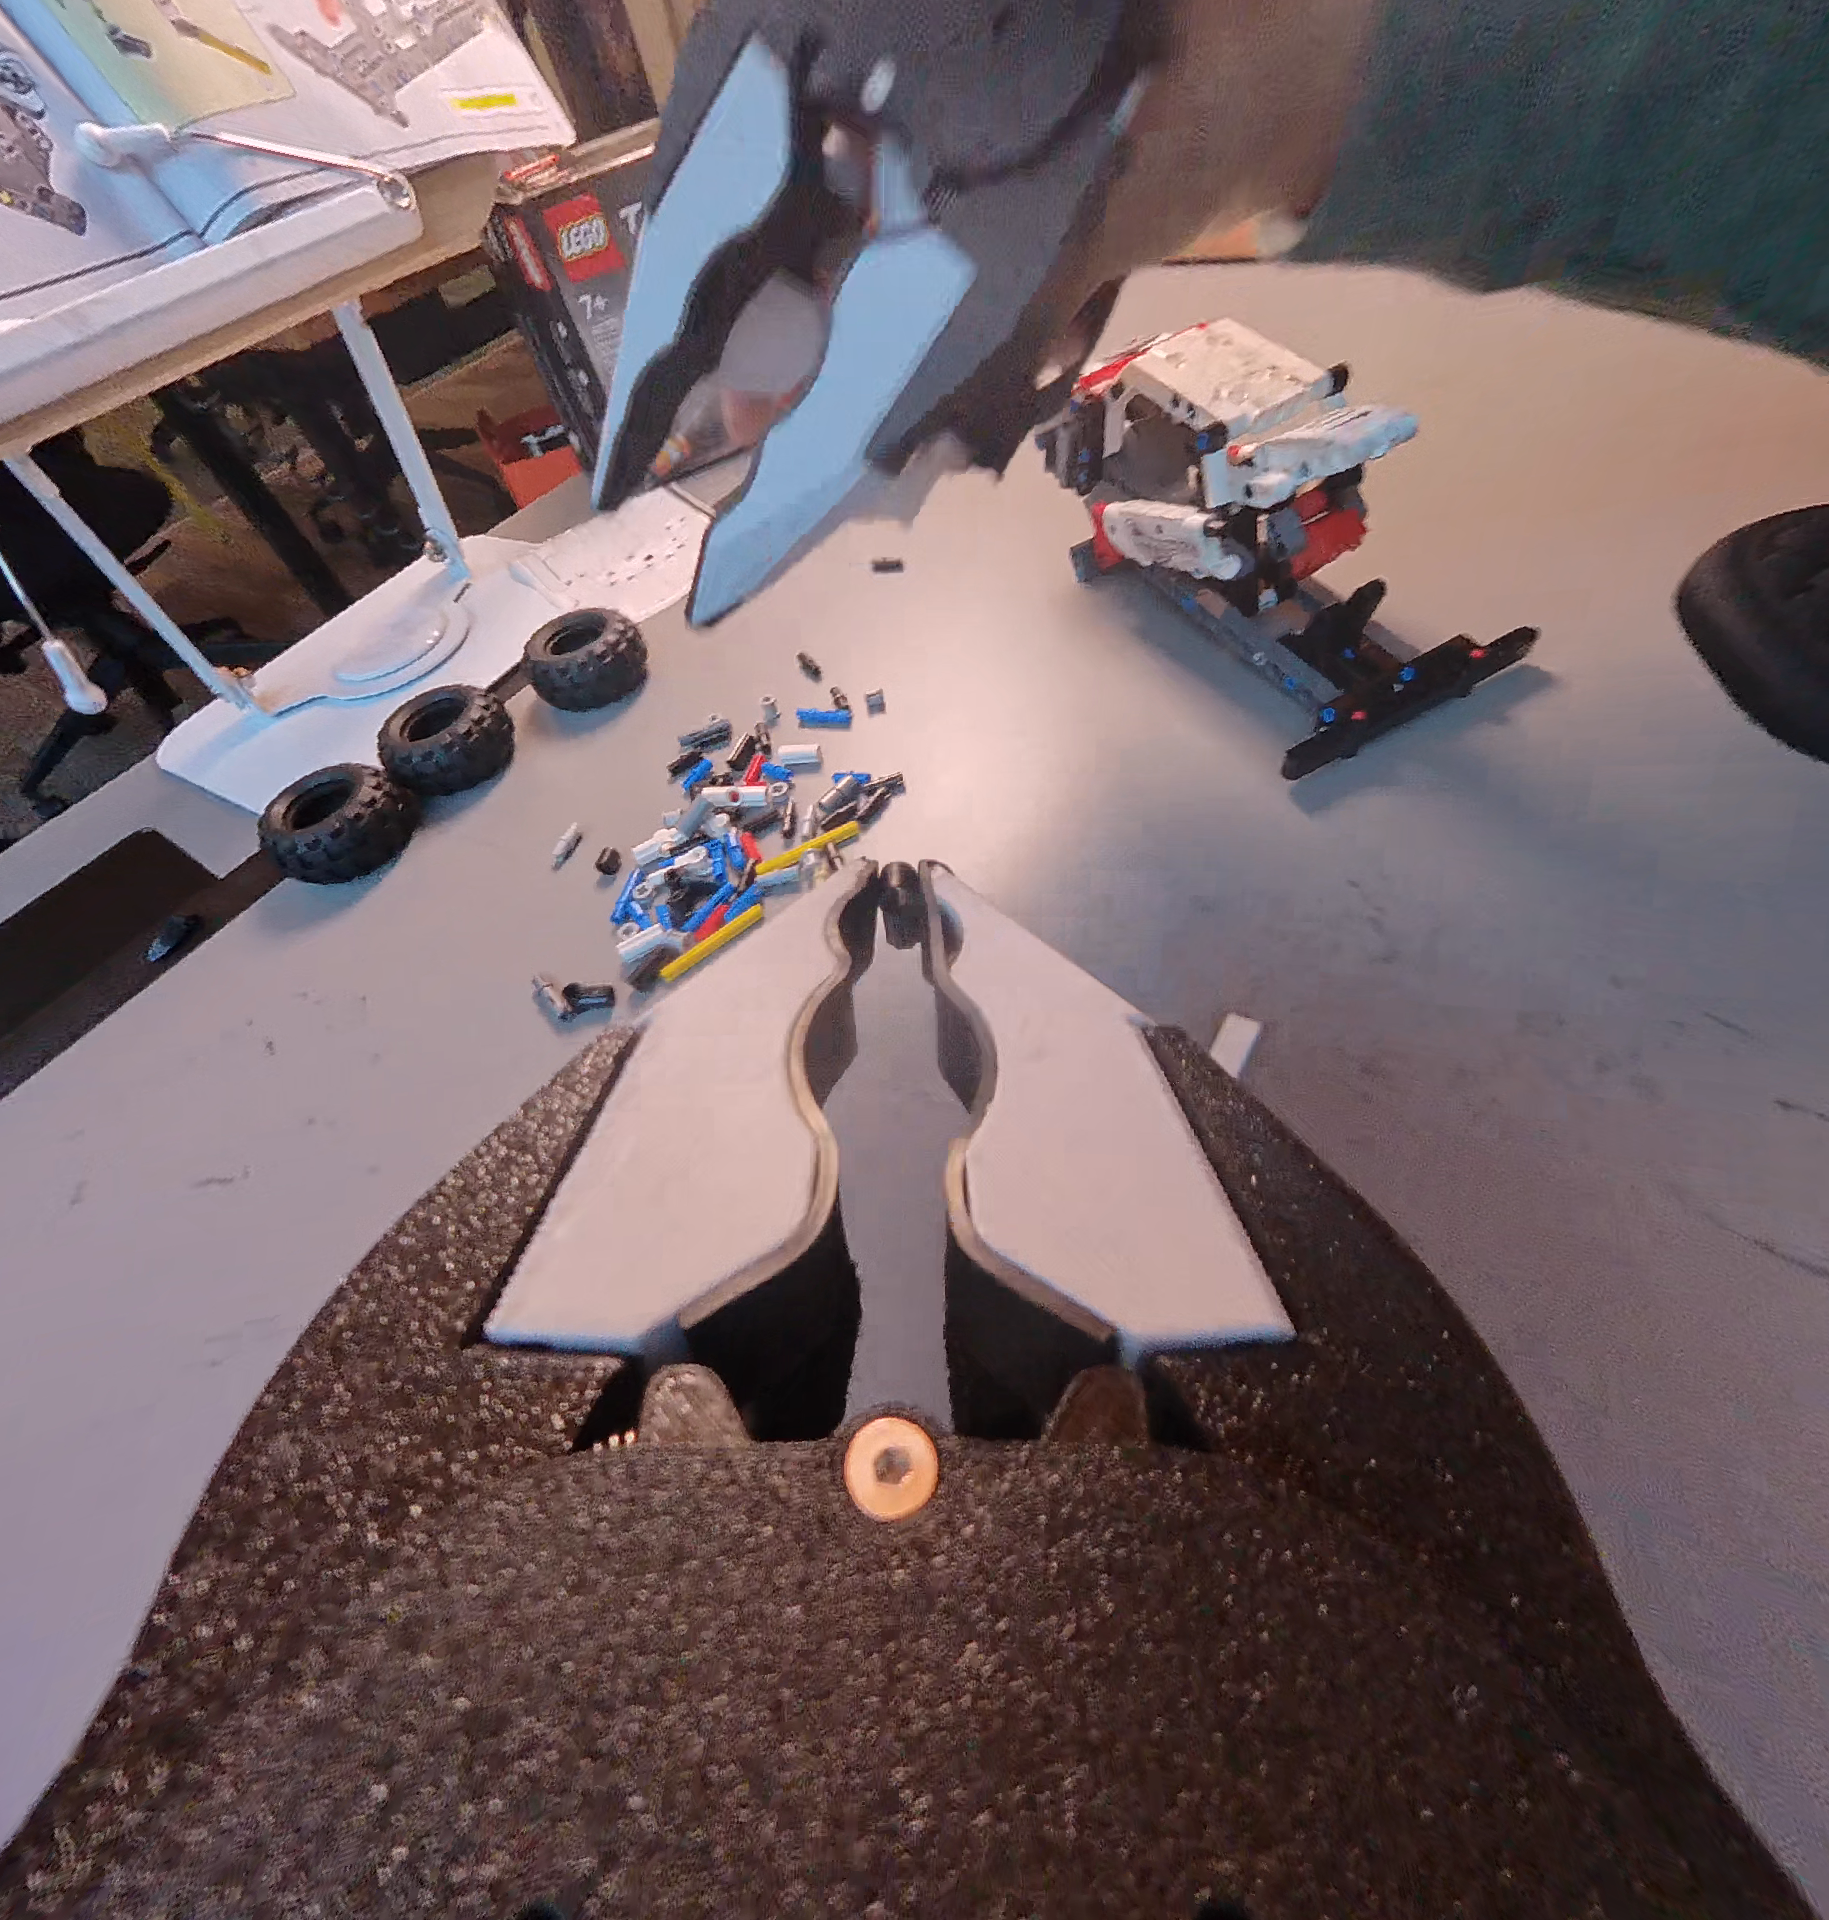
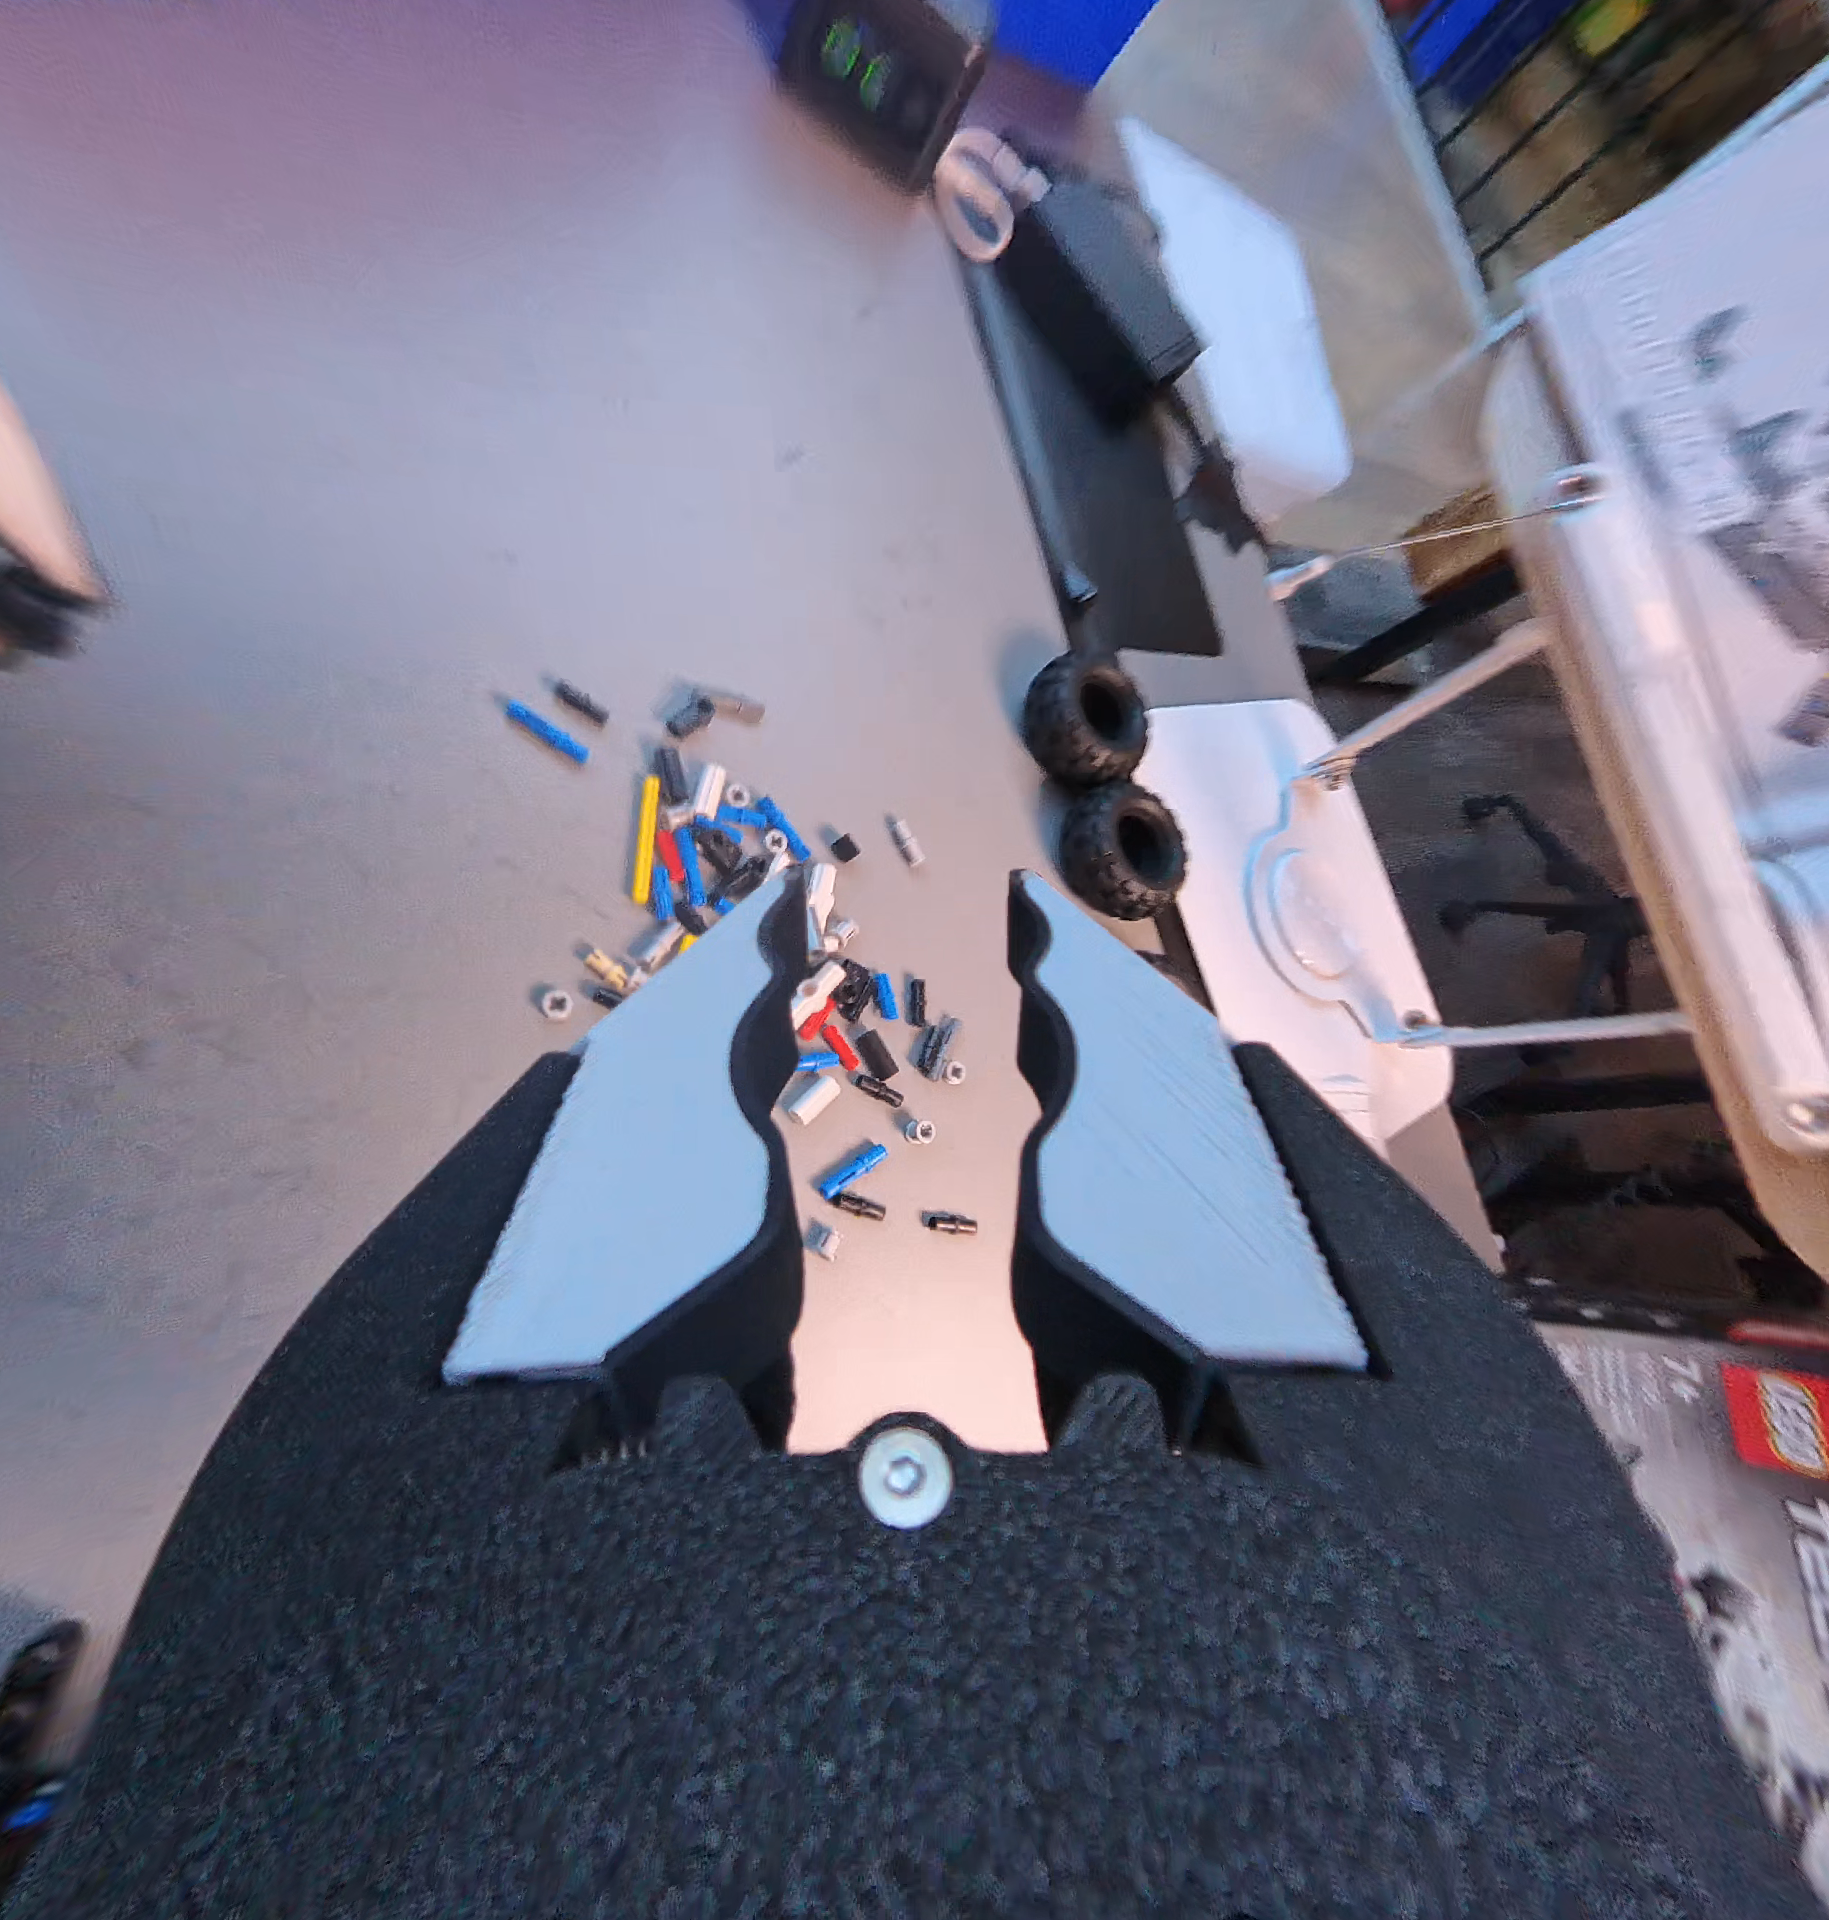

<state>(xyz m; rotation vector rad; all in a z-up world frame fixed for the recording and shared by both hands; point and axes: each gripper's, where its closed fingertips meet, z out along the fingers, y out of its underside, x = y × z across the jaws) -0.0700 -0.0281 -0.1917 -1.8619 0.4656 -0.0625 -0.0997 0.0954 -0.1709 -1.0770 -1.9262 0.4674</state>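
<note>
Held a small black peg (image 1: pixel 897 891) pinched at the left gripper (image 1: pixel 897 883) tips, just beside the scattered pieces (image 1: pixel 728 847). Showed three tyres (image 1: pixel 442 740) left, model (image 1: pixel 1237 488) beyond, right gripper (image 1: pixel 775 520) spread above.

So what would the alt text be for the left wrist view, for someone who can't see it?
The left gripper pinches a small black piece at its fingertips above a grey table. Just beyond lie a pile of small coloured building pieces, three black tyres and a half-built white and red model. The open right gripper hangs over them.
</note>
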